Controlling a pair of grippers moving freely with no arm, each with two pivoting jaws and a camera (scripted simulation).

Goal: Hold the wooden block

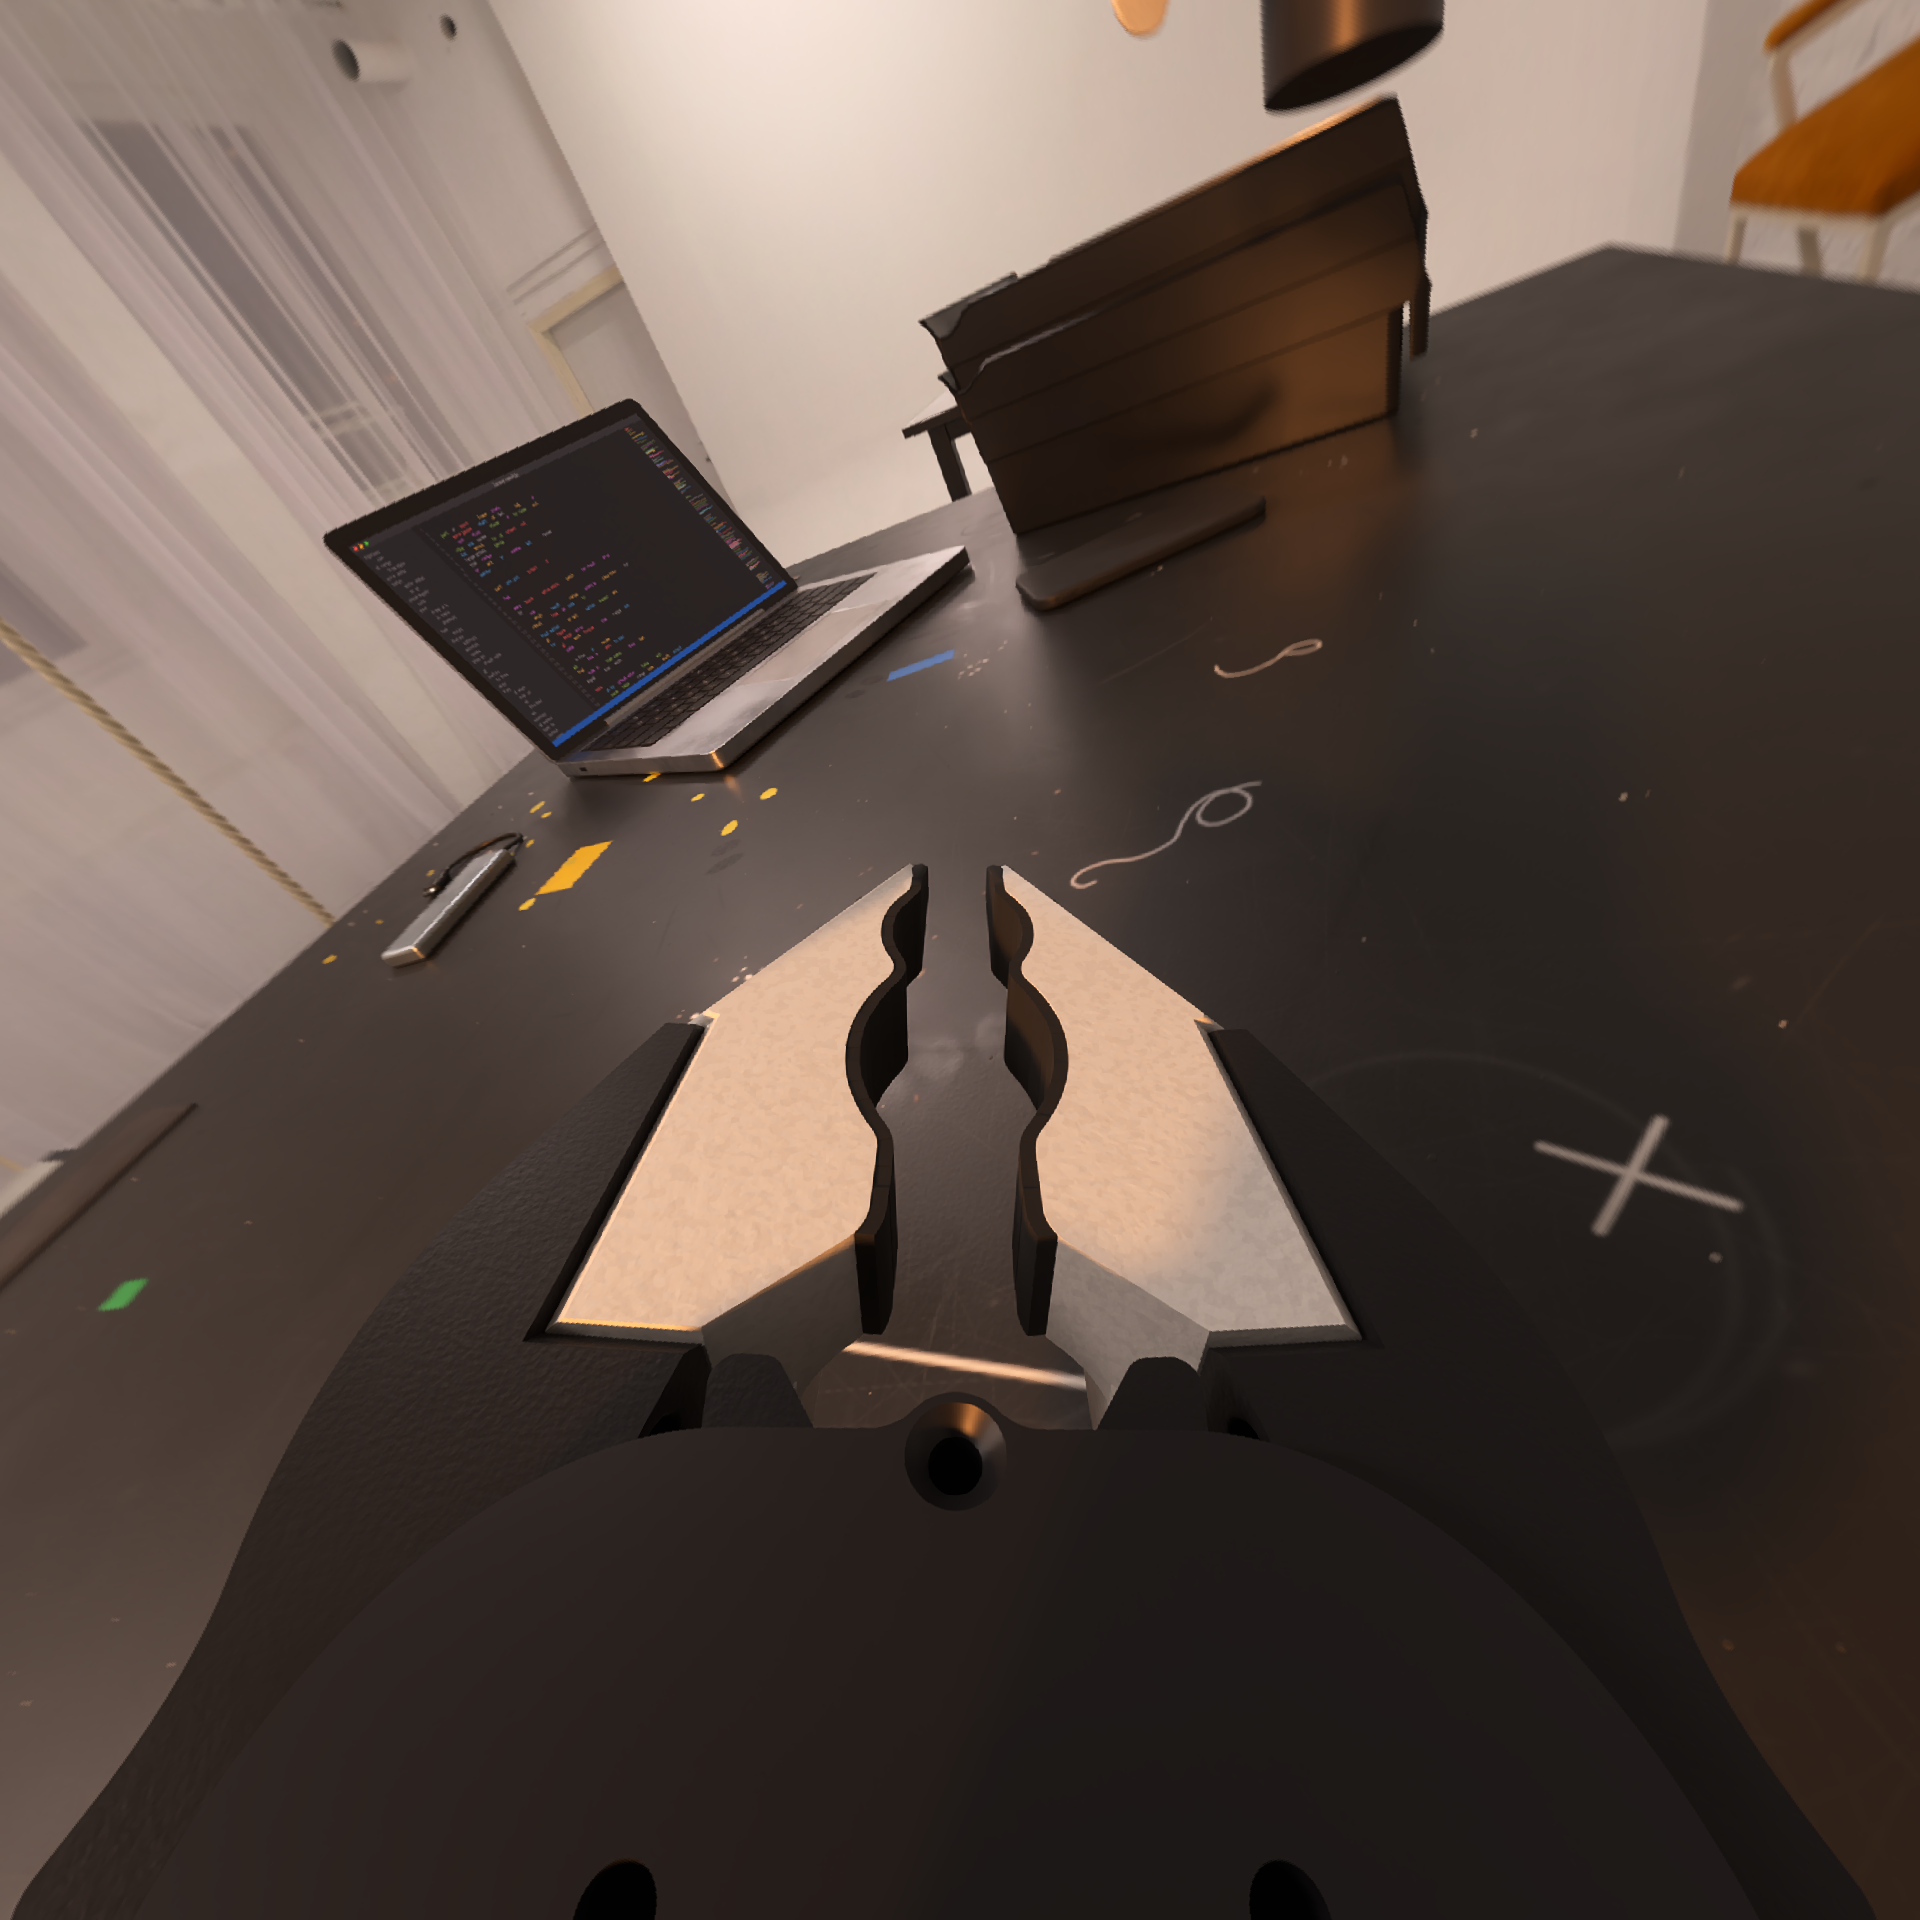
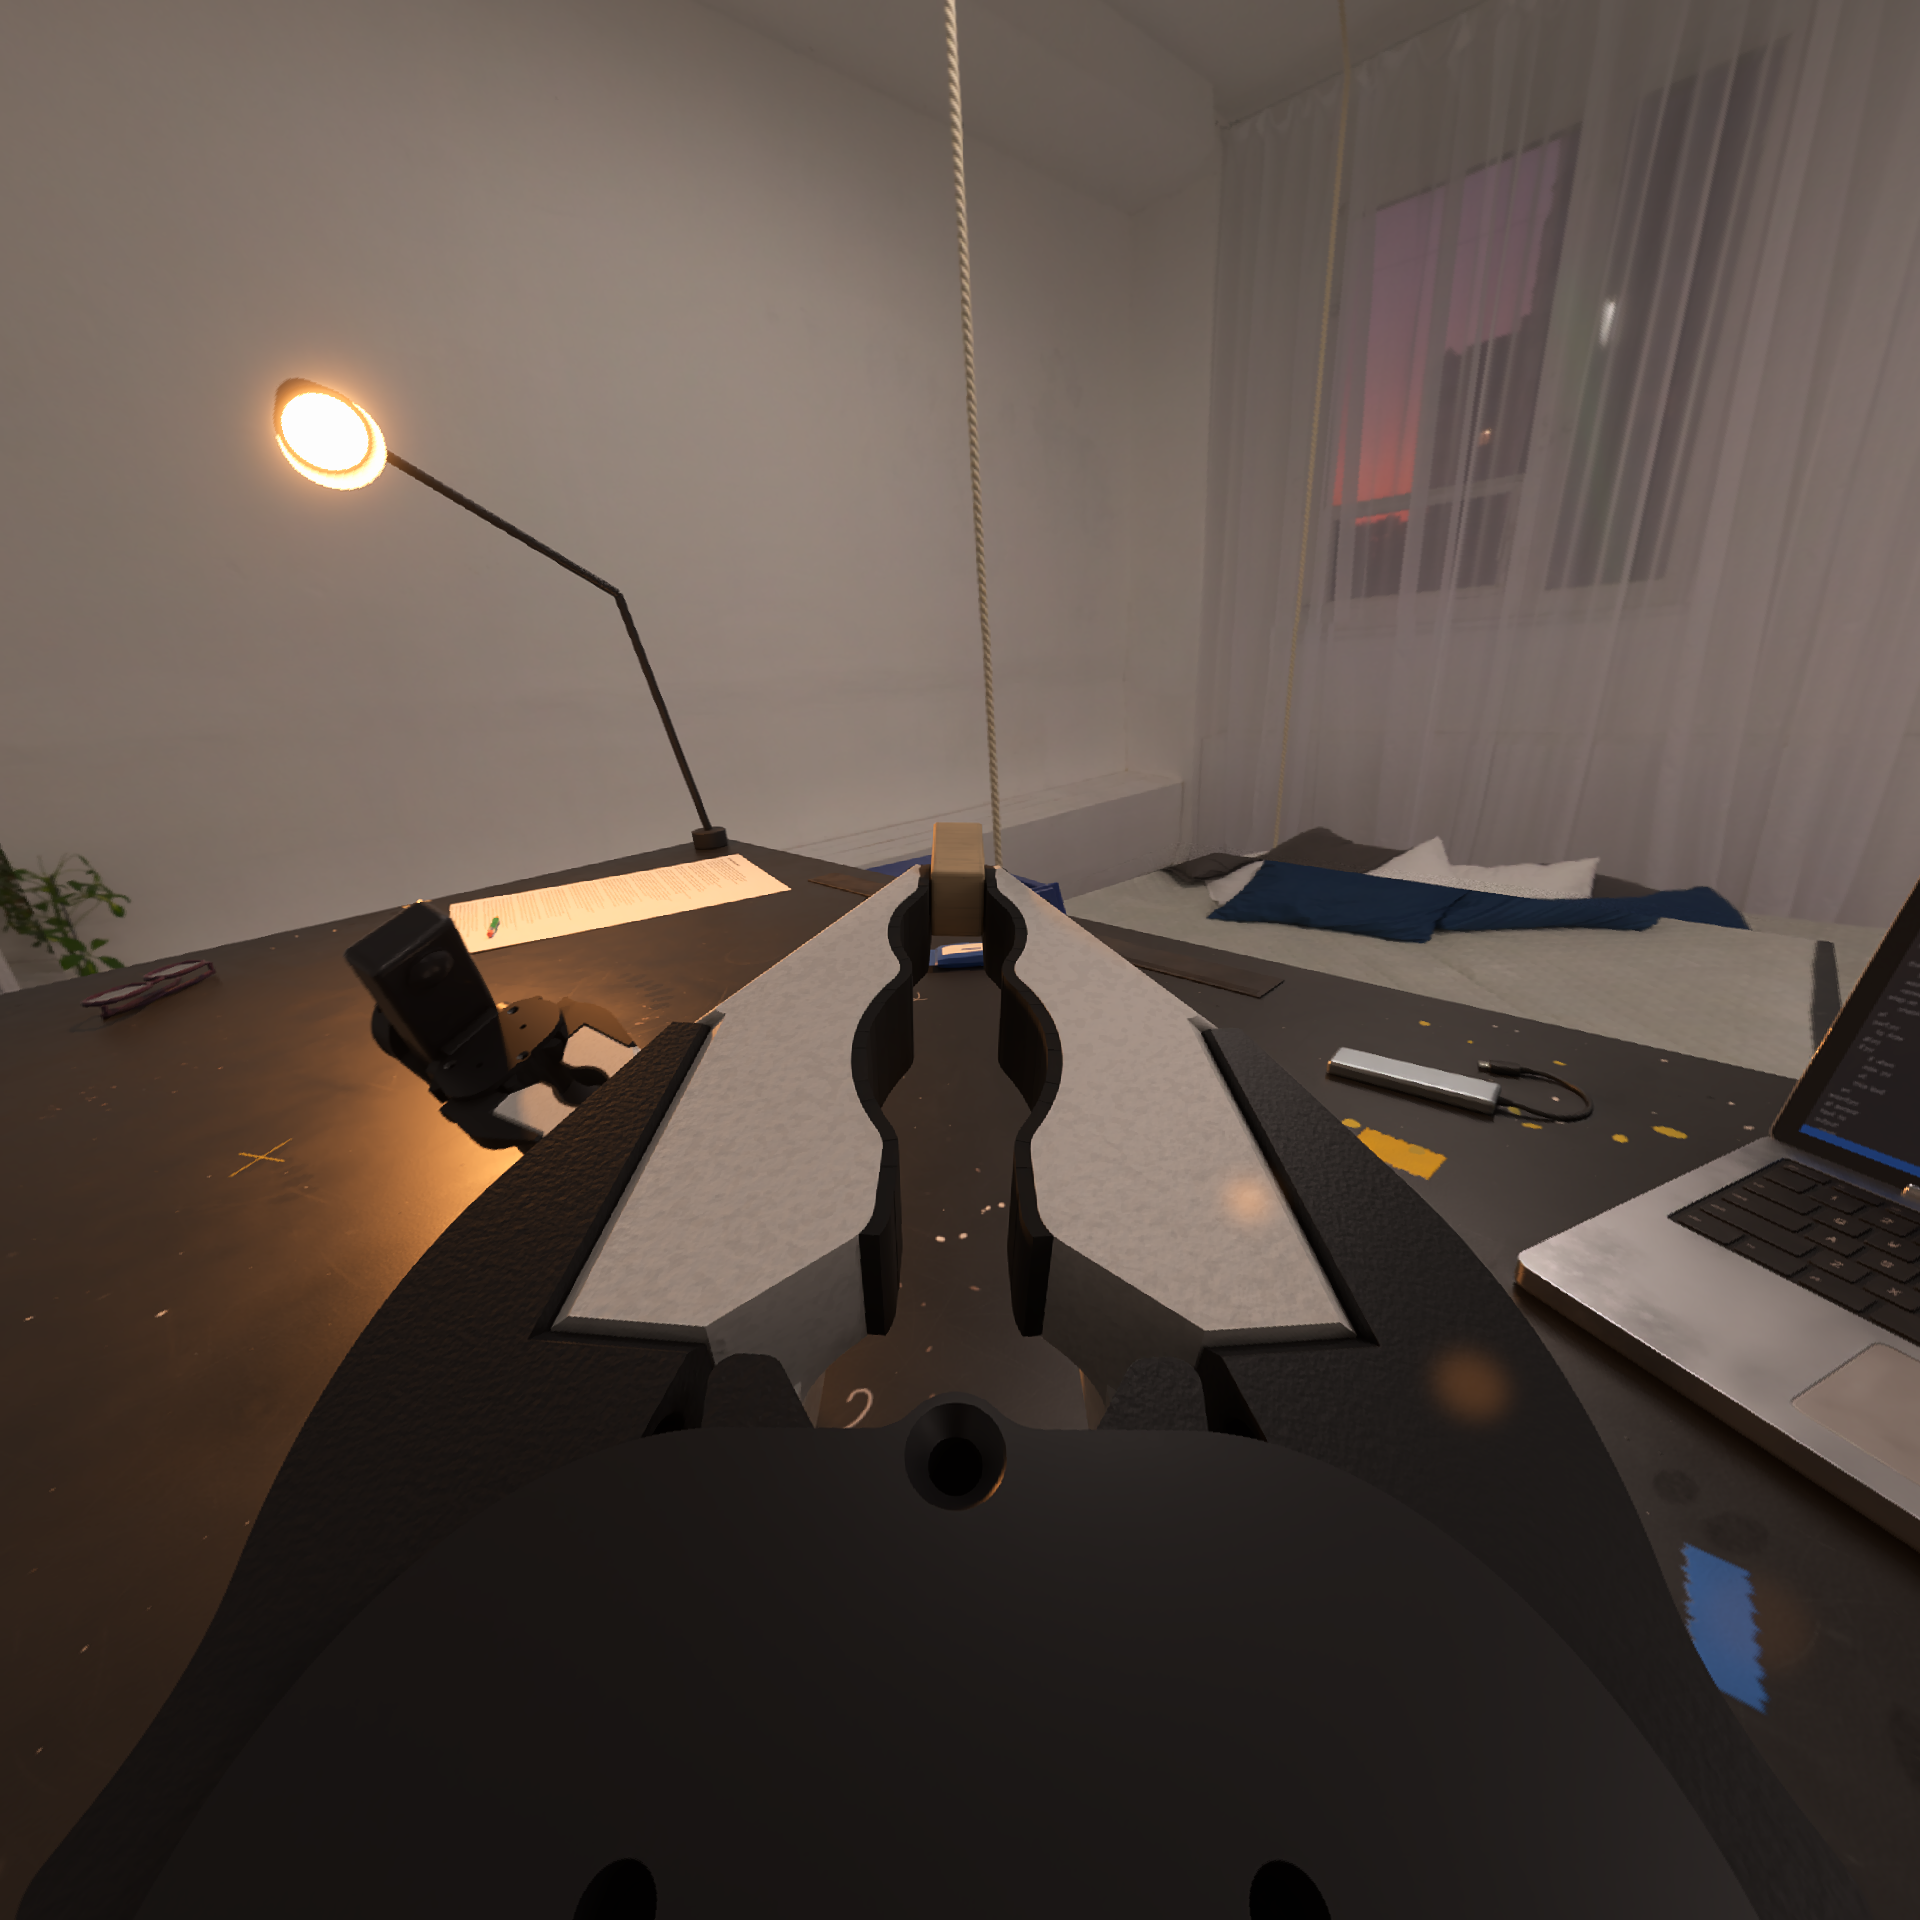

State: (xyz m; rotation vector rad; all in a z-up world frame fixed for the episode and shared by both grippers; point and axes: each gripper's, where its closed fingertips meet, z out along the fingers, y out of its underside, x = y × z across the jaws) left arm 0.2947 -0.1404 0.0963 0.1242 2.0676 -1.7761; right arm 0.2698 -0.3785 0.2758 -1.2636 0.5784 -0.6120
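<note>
The wooden block is a small tan block standing upright between my right gripper's fingertips in the right wrist view. My right gripper is shut on it, just above the dark table. The block's lower part is hidden by the fingers. My left gripper is empty, with its jaws a narrow gap apart, low over the table. It also shows in the right wrist view, lying to the left of my right gripper. The block does not show in the left wrist view.
An open laptop and a dark desk organiser stand ahead of the left gripper. A silver hub lies to the right, and a lit desk lamp, a paper sheet and glasses to the left. A rope hangs behind.
</note>
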